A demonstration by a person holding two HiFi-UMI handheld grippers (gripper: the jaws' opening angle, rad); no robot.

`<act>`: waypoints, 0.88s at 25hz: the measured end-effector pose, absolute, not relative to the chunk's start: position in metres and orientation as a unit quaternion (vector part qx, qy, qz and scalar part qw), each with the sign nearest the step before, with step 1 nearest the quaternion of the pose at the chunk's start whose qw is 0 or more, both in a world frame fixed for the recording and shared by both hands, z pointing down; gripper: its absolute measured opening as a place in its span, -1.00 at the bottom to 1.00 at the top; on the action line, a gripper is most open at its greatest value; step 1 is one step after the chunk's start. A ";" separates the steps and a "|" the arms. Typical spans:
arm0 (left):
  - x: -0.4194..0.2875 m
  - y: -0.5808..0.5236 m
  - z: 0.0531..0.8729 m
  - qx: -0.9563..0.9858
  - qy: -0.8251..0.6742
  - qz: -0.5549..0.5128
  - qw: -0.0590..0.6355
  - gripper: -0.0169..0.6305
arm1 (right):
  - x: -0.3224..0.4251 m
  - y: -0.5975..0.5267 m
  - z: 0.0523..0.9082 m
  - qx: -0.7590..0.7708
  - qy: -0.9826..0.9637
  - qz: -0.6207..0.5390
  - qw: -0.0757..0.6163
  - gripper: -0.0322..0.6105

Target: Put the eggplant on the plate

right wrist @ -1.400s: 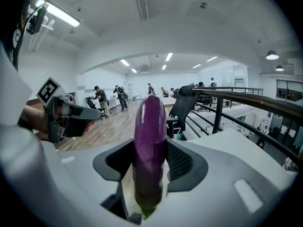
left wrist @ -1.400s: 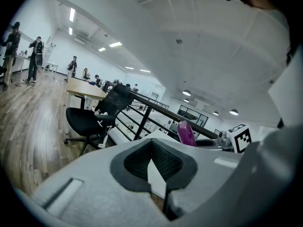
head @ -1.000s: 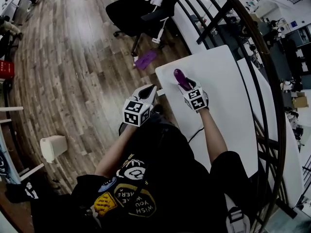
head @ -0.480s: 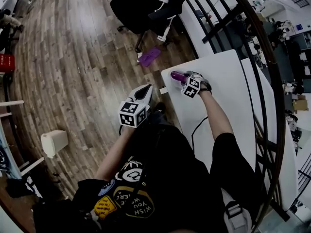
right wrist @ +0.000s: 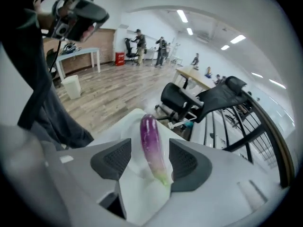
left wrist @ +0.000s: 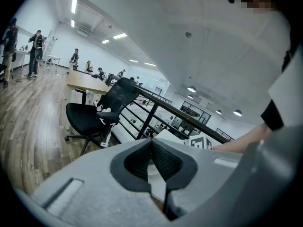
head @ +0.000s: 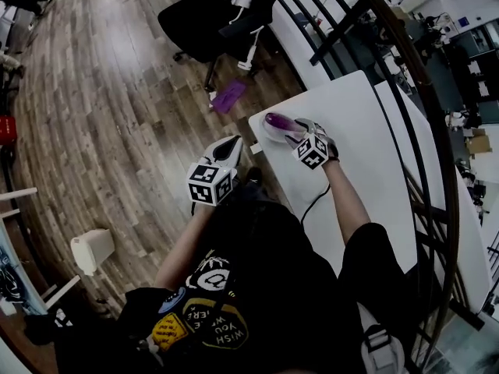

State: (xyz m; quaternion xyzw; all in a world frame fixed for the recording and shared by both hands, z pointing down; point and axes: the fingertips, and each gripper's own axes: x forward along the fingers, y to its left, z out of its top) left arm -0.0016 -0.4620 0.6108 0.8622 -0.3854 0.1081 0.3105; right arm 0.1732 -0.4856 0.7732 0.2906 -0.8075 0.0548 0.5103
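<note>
Between right gripper (right wrist: 149, 159) jaws, just opened, eggplant (right wrist: 150, 136), plate (head: 264, 132) faint, left gripper (left wrist: 152, 148) clenched.

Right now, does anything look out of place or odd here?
One thing: a flat purple object lies on the wooden floor near the black chair, not on the table. I cannot tell what it is. The eggplant lies on the plate as intended.

The white surface (head: 366, 162) carries one pale plate (head: 272, 135), set at its far left corner, close to both edges there.
</note>
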 end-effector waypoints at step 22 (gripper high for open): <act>0.055 -0.432 0.557 0.910 -0.343 0.134 0.189 -0.93 | 0.245 -0.341 0.549 0.724 -0.659 0.202 0.031 -0.89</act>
